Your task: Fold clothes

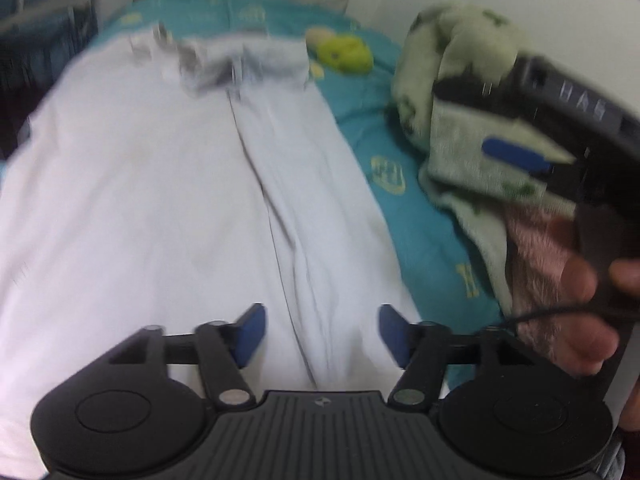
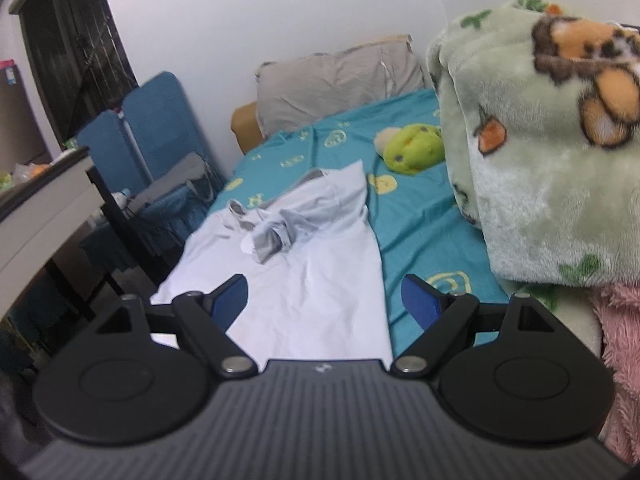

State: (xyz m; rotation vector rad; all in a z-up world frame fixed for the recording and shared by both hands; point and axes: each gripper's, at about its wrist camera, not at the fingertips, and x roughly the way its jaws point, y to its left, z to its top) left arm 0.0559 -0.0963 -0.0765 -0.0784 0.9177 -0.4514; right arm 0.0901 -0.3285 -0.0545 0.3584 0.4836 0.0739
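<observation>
Both grippers [image 1: 320,334] [image 2: 325,303] gape above a seemingly half-folded shirt [image 2: 288,264].

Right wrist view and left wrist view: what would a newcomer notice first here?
First, the pale lilac cotton shirt spread flat along the teal patterned bedsheet, its collar end crumpled toward the grey pillow. Next, the fluffy pale green blanket with bear prints, piled high at the right, and the small lime green plush toy beside it. Both pairs of tongs, left and right, stand open and empty above the shirt.
</observation>
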